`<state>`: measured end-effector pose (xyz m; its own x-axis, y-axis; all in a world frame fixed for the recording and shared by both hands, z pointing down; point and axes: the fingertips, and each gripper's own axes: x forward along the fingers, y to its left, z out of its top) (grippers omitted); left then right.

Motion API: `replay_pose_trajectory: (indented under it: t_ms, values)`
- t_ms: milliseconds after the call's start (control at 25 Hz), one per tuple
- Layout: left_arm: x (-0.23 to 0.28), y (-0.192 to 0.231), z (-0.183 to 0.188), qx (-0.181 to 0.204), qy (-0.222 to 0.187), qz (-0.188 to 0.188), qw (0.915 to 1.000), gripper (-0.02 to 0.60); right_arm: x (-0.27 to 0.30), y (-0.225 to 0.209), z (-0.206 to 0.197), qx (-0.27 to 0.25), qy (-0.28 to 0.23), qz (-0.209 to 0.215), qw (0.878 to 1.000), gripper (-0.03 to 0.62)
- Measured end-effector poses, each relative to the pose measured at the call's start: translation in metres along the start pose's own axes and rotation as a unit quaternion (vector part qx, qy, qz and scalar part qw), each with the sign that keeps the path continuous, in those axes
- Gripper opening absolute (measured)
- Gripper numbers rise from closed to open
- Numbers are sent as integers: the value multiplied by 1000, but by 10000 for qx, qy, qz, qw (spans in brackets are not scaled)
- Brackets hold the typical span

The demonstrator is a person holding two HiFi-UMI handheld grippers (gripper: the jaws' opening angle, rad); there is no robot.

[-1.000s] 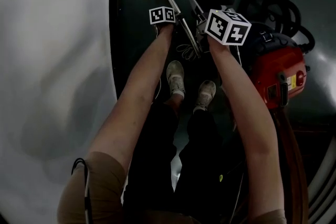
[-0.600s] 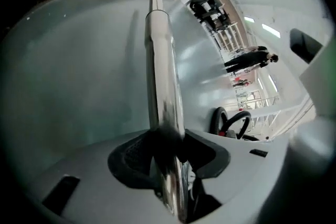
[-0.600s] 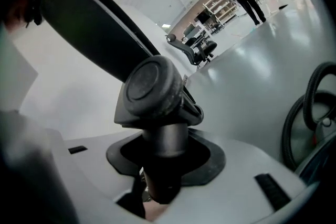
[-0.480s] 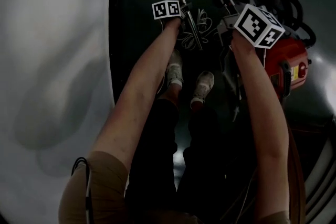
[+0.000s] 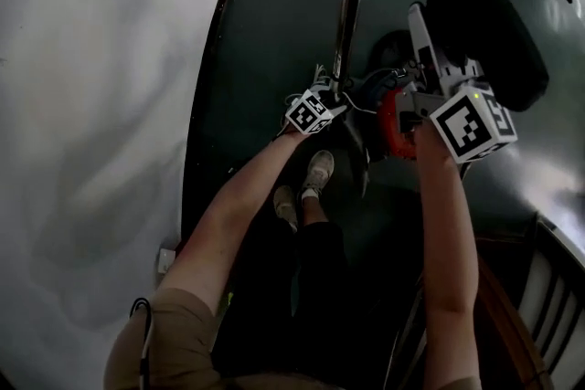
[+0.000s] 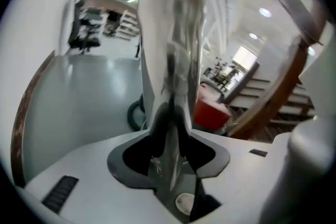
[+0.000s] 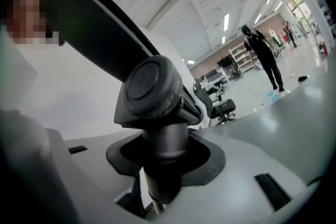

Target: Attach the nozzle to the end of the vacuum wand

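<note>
Jaws of the left gripper (image 6: 168, 165) are clamping the shiny silver metal vacuum wand (image 6: 170, 34), having just been closing on it. The right gripper (image 7: 160, 170) is gripping the black plastic nozzle (image 7: 152, 86) by its round neck. Wand and nozzle are hanging side by side, not touching, over a red vacuum canister (image 5: 393, 125) and dark floor (image 5: 274, 41).

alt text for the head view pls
Seen from above, a person standing on a dark floor holds a shiny vacuum wand in the left gripper, whose jaws have just been closing on it, and a black nozzle in the right gripper beside it, the two parts not yet joined. A red vacuum sits near the person's shoes.
</note>
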<state>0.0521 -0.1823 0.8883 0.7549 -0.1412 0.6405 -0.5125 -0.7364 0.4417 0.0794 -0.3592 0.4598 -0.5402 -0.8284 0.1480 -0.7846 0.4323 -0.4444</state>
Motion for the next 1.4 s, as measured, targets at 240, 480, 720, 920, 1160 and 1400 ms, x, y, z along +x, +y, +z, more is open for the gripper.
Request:
replay_pose_trajectory:
  t_ms: [240, 480, 720, 920, 1160, 1400]
  values:
    - [-35, -113, 66, 2116, -17, -726, 9747, 169, -118, 61, 103, -301, -841, 37, 9960, 160]
    - [-79, -214, 96, 2962, 239, -442, 9538, 183, -254, 88, 129, 495, -1458, -78, 9880, 160]
    - [-83, -214, 63, 2908, 398, -278, 9556, 186, -258, 125, 145, 41, -1064, 80, 9943, 160]
    - [-73, -244, 73, 2896, 352, -155, 9564, 187, -273, 151, 134, -757, -273, 204, 9965, 160]
    - [-66, -272, 64, 2996, 779, -278, 9505, 189, -294, 130, 126, -1319, 423, -147, 9903, 160]
    - [-83, -305, 104, 2989, 342, -411, 9528, 111, -314, 145, 117, -1197, 584, -24, 9911, 160]
